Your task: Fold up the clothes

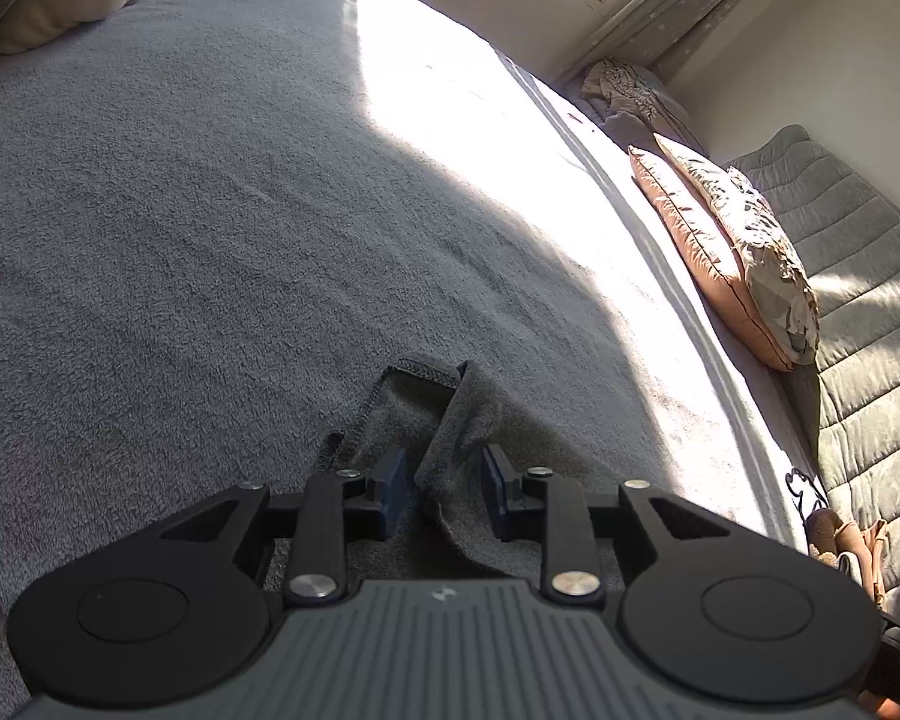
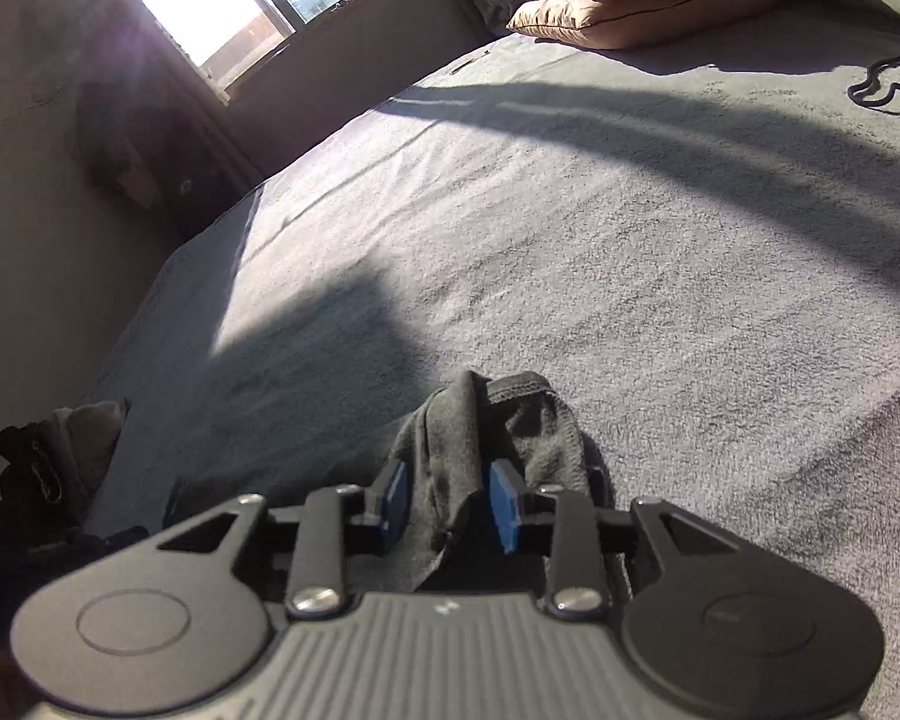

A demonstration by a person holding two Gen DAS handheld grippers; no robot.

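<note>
Evidently each half-open gripper, left (image 1: 439, 495) and right (image 2: 448, 501), straddles a bunched fold of the grey garment (image 1: 411, 420) near the bed's (image 1: 180, 210) front edge without visibly pinching it, so both should clamp evenly before lifting.

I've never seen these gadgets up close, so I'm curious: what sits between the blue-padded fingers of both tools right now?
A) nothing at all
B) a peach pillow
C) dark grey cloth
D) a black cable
C: in both wrist views a bunch of dark grey cloth runs between the blue pads of the left gripper and the right gripper, above the grey blanket.
</note>
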